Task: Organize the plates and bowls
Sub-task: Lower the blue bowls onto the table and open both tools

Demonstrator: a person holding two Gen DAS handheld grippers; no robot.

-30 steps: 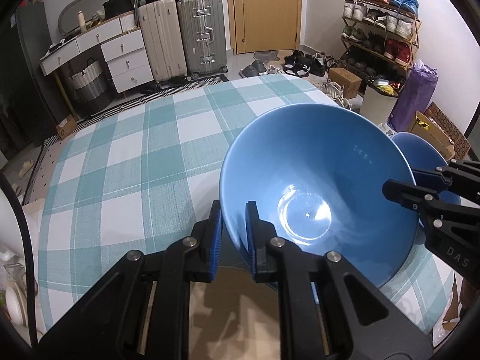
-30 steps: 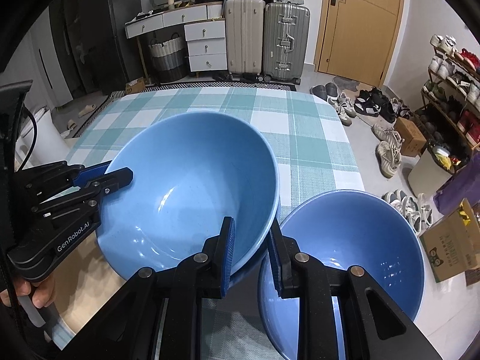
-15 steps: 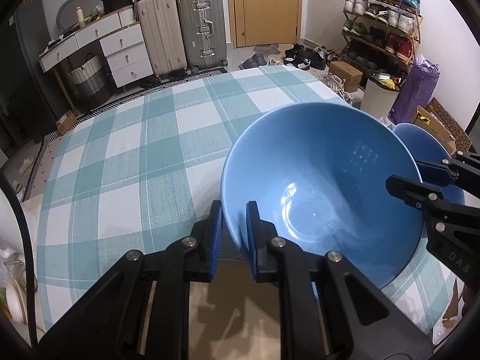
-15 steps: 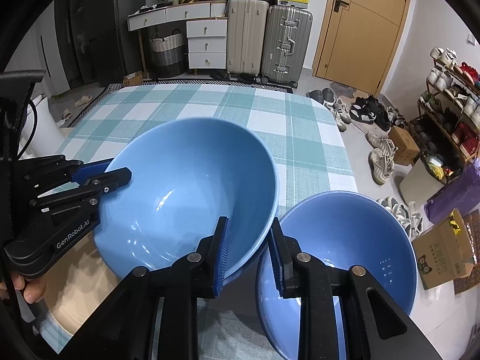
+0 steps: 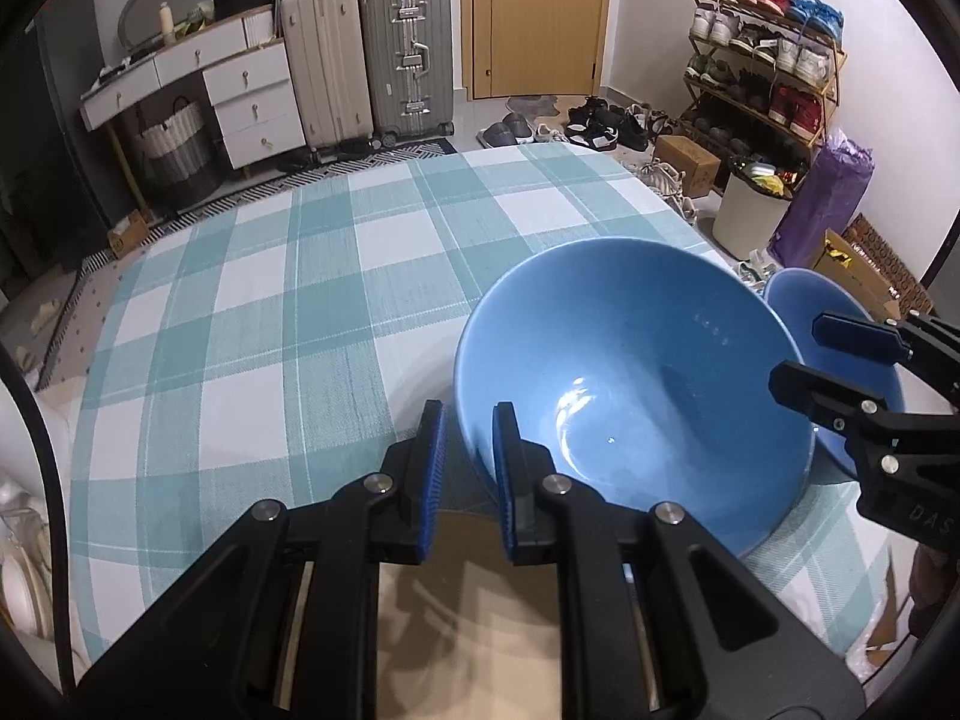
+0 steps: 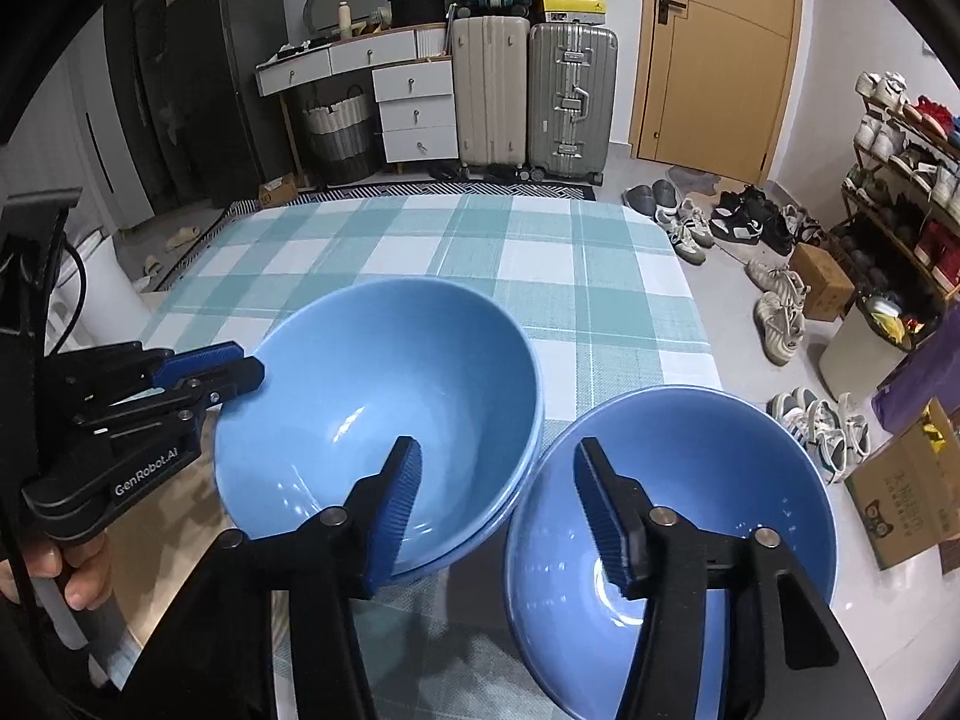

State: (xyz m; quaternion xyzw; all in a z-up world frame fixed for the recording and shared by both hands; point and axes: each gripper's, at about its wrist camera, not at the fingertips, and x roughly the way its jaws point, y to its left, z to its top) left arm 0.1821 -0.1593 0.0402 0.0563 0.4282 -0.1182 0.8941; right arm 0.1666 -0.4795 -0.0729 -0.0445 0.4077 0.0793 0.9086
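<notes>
Bowls dominate both views, but each camera tells a different part. Only the right wrist view shows that the left blue bowl (image 6: 384, 414) sits nested on a second bowl, whose rim peeks out beneath its right side, and that the fingers of a hand (image 6: 69, 570) wrap the left gripper's handle at the lower left. The left wrist view instead shows the left gripper (image 5: 468, 438) from behind, its jaws narrow and pinched on the near left rim of that bowl (image 5: 630, 384), one pad outside the wall, one inside.

All the bowls are glossy, plain sky blue and deep, with a pale glare in the bottom. The stack stands near the right front corner of the table (image 6: 480, 252), which wears a teal and white check cloth. The lone bowl (image 6: 678, 516) stands just beside the stack to the right, at the table's right edge.

The right gripper (image 6: 498, 510) points steeply down over the gap between the stack and the lone bowl. Its jaws have just been opening and stand wide, one pad inside the stacked bowl, the other over the lone one, pressing on neither.
</notes>
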